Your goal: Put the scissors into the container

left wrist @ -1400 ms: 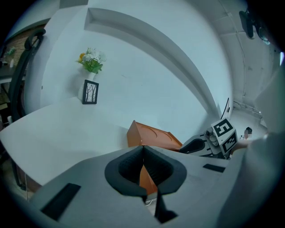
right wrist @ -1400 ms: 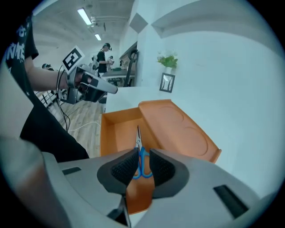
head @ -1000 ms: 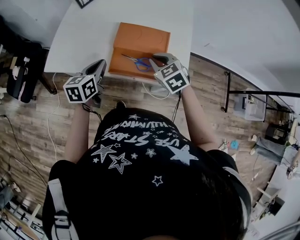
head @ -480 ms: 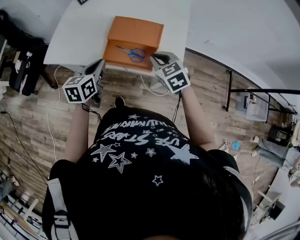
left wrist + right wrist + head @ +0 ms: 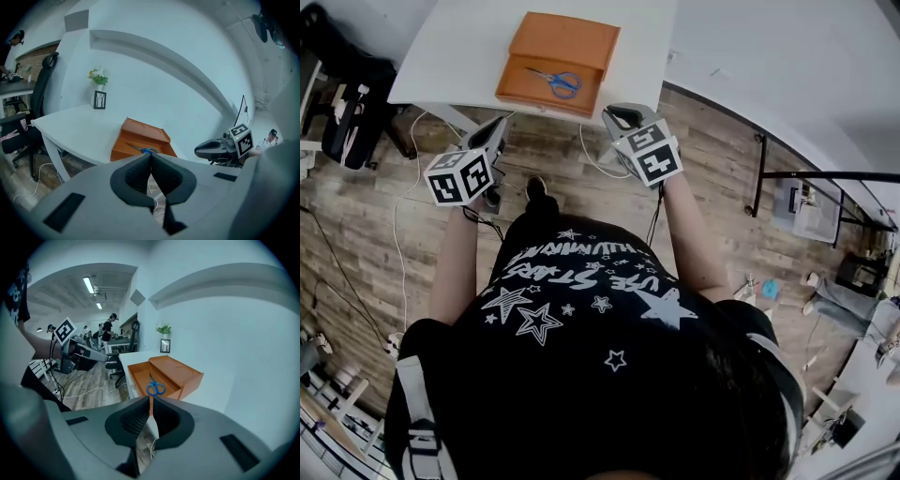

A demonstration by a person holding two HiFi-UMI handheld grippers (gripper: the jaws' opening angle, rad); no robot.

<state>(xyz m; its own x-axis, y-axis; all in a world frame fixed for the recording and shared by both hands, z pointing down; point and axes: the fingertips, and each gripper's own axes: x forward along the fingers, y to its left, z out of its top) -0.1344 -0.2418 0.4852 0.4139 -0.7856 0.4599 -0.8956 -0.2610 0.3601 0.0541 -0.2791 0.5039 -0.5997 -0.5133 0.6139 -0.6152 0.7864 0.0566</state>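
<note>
- Head view: the scissors (image 5: 555,81) are lying inside the orange container (image 5: 572,42), which is sitting at the white surface's (image 5: 459,52) near edge. The left tool (image 5: 501,124) and right tool (image 5: 615,112) are hovering short of the container, over the wooden floor (image 5: 722,187).
- Left gripper view: its jaws are pressing together, empty. A framed picture (image 5: 99,100) is standing beyond the container, by the wall.
- Right gripper view: its jaws are meeting too, gripping nothing and facing the container.

Container (image 5: 136,140) near corner behind left tongs (image 5: 151,157); table (image 5: 459,56) cut by top edge.
</note>
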